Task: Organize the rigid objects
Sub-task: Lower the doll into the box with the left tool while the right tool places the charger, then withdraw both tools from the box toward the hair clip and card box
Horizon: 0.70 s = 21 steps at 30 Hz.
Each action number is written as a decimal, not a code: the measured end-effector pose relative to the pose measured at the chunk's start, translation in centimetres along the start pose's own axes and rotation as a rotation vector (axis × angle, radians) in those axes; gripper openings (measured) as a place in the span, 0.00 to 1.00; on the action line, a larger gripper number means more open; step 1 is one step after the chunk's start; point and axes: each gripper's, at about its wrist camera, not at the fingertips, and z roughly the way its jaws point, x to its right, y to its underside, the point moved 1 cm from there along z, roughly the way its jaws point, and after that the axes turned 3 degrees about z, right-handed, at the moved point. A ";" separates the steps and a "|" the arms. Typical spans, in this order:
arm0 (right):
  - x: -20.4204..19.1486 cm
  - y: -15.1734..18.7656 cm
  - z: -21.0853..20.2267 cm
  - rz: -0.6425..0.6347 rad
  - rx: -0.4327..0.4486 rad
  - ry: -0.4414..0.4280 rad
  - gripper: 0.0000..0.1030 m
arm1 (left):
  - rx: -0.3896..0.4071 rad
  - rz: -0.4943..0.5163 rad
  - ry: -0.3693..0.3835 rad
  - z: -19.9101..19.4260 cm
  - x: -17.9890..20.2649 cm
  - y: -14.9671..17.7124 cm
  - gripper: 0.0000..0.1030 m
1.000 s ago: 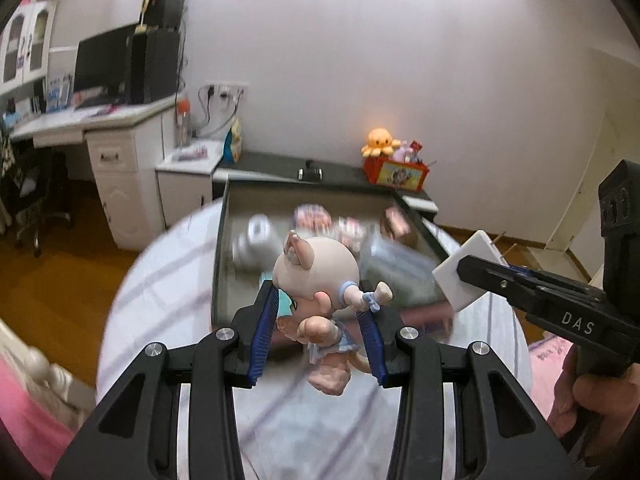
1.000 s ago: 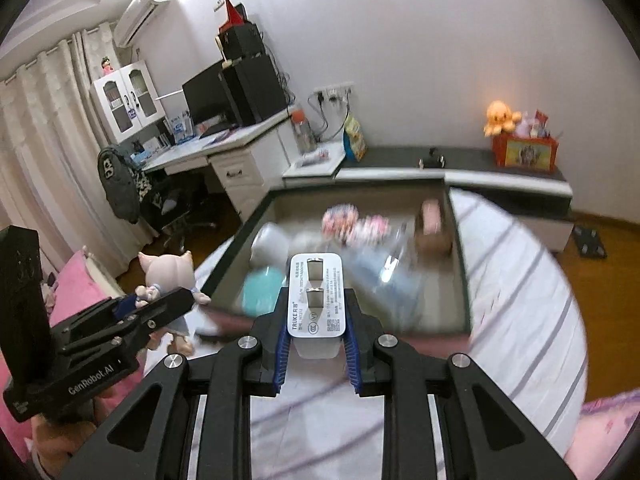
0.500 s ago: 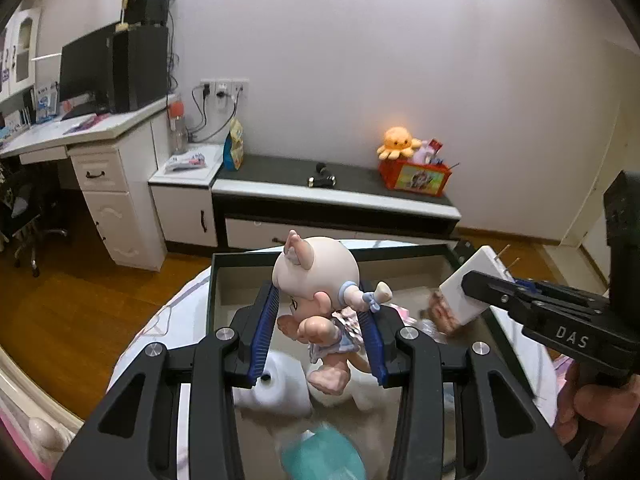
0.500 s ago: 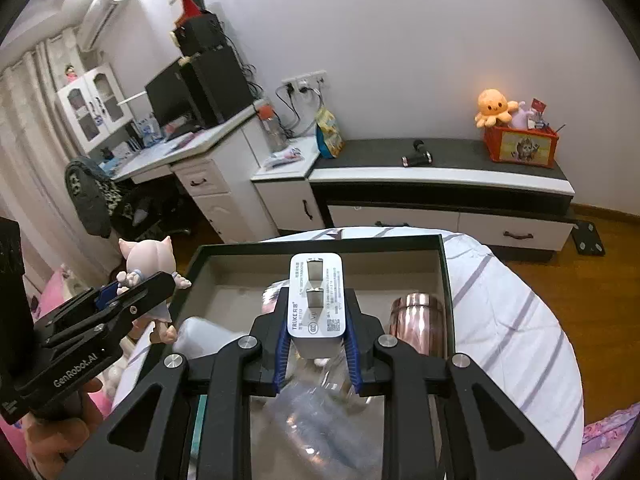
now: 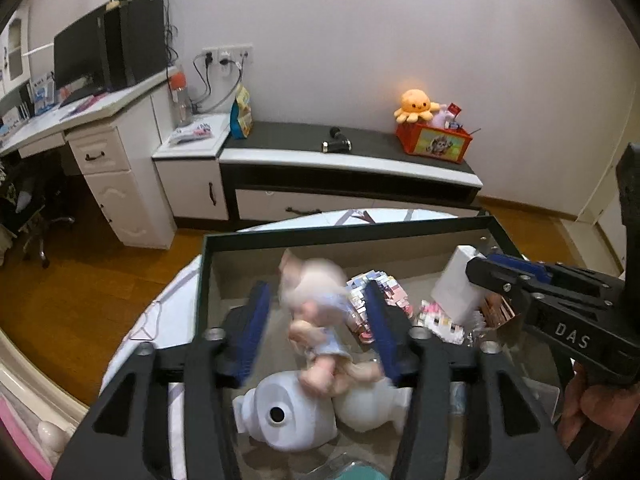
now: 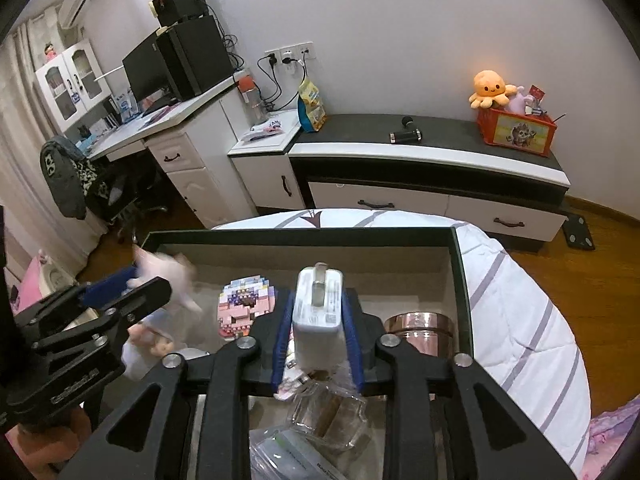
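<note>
A dark-rimmed open box (image 5: 344, 229) sits on the striped bed, also in the right wrist view (image 6: 304, 235). My left gripper (image 5: 316, 300) is open over the box; a blurred pink pig doll (image 5: 316, 304) is between its blue pads, apart from them, above a white figurine (image 5: 288, 412). The doll also shows in the right wrist view (image 6: 168, 272). My right gripper (image 6: 318, 320) is shut on a white plug charger (image 6: 318, 308), held over the box; the charger also shows in the left wrist view (image 5: 456, 288).
In the box lie a pixel-block figure (image 6: 244, 304), a copper cup (image 6: 420, 330), a clear glass bottle (image 6: 328, 412) and packets. Beyond the bed stand a low cabinet (image 6: 420, 152) with an orange plush (image 6: 490, 88), and a white desk (image 6: 176, 148).
The left pads have spread and the pig doll has come free, blurred and dropping into the box. Both grippers have moved forward and lower over the box. The charger stays gripped.
</note>
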 end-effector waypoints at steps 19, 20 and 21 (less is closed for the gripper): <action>-2.0 5.1 -11.0 0.067 0.155 0.016 1.00 | 0.206 0.006 -0.038 -14.5 1.8 4.1 1.00; -2.0 5.5 -11.6 0.072 0.162 0.017 1.00 | 0.213 0.007 -0.037 -15.2 2.1 4.5 1.00; -2.1 6.1 -12.4 0.079 0.169 0.013 1.00 | 0.219 0.008 -0.036 -15.9 2.3 4.8 1.00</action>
